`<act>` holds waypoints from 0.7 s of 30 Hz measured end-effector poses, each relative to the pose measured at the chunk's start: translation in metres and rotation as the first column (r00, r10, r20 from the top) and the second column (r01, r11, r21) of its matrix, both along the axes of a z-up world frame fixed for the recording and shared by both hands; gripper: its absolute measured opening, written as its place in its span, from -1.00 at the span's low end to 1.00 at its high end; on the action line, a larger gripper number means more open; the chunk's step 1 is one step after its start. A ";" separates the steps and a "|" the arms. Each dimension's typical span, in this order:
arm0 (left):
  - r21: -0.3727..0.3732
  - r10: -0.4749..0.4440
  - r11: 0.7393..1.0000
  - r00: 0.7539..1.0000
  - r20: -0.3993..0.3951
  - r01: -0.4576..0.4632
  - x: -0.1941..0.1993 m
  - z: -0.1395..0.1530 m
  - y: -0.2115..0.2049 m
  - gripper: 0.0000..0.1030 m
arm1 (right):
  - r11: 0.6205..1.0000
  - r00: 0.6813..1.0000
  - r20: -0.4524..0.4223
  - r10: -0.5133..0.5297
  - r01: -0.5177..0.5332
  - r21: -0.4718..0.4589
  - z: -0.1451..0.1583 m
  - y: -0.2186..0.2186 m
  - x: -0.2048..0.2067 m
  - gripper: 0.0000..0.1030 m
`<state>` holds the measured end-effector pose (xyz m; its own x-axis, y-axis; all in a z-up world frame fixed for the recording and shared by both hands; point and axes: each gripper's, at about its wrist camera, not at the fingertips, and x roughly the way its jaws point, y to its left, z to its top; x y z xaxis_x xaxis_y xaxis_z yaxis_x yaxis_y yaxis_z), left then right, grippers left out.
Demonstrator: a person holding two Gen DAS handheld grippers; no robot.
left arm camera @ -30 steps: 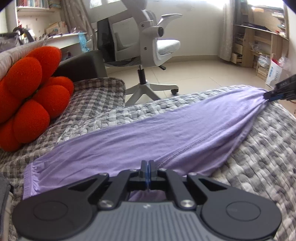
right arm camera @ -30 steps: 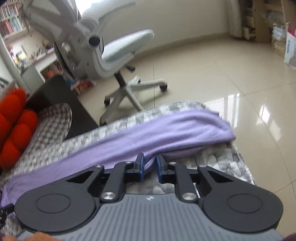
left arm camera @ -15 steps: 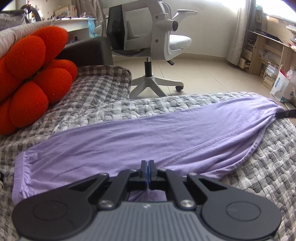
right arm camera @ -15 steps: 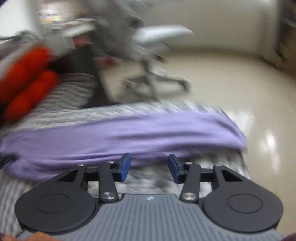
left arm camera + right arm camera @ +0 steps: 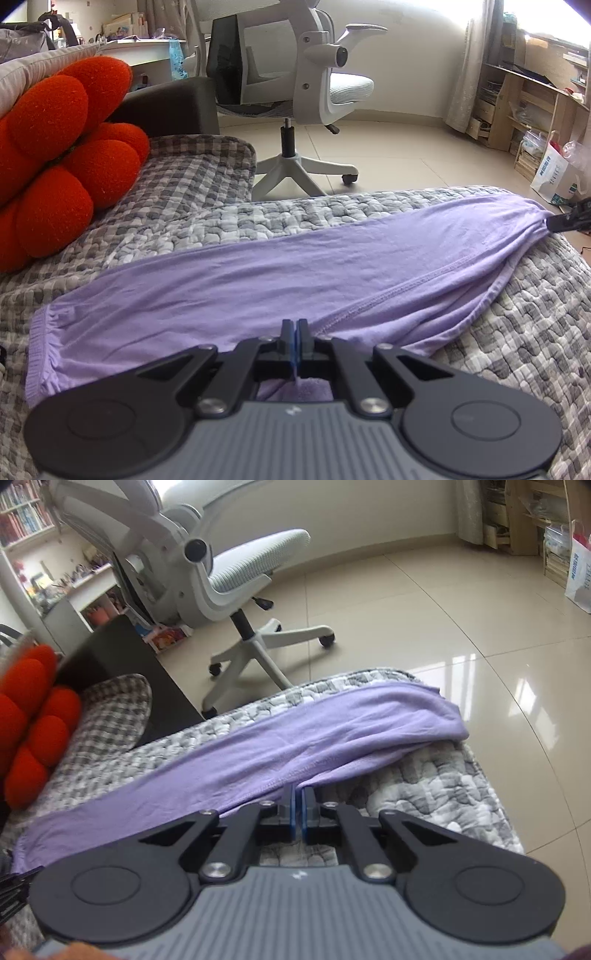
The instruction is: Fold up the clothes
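**Both tongs pinched on a soft purple garment**

The purple garment (image 5: pixel 280 280) lies stretched lengthwise across the grey checked quilt (image 5: pixel 535 332). The left gripper (image 5: pixel 295 341) is clamped on its near hemmed edge; the right gripper (image 5: pixel 298 808) pinches the edge towards the far end. The fabric looks thin, light and limp, likely to sag and wrinkle, so stitched hems and corners are the surest places to hold.

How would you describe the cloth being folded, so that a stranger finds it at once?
Look at the grey-and-white checked quilted cover on the sofa. Across it lies a long, smooth lilac jersey garment, beside a red petal-shaped cushion. It is the only plain, single-coloured cloth there.
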<state>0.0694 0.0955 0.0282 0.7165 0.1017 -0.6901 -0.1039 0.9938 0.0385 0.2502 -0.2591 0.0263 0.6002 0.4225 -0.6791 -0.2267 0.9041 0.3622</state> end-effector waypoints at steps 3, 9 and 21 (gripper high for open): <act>-0.018 -0.019 1.000 1.000 0.001 0.019 -0.007 0.004 0.000 -0.99 | 1.000 1.000 -0.002 0.017 -0.017 0.007 0.000 -0.009 -0.002 -0.94; -0.038 -0.050 0.998 0.999 -0.003 0.050 -0.020 0.004 0.002 -0.98 | 0.999 0.999 -0.011 0.053 -0.053 -0.008 -0.004 -0.015 -0.003 -0.94; -0.019 -0.248 0.969 0.969 0.012 0.248 -0.041 0.008 -0.029 -0.98 | 0.988 0.988 0.034 0.150 -0.148 -0.039 0.001 -0.012 -0.016 -0.68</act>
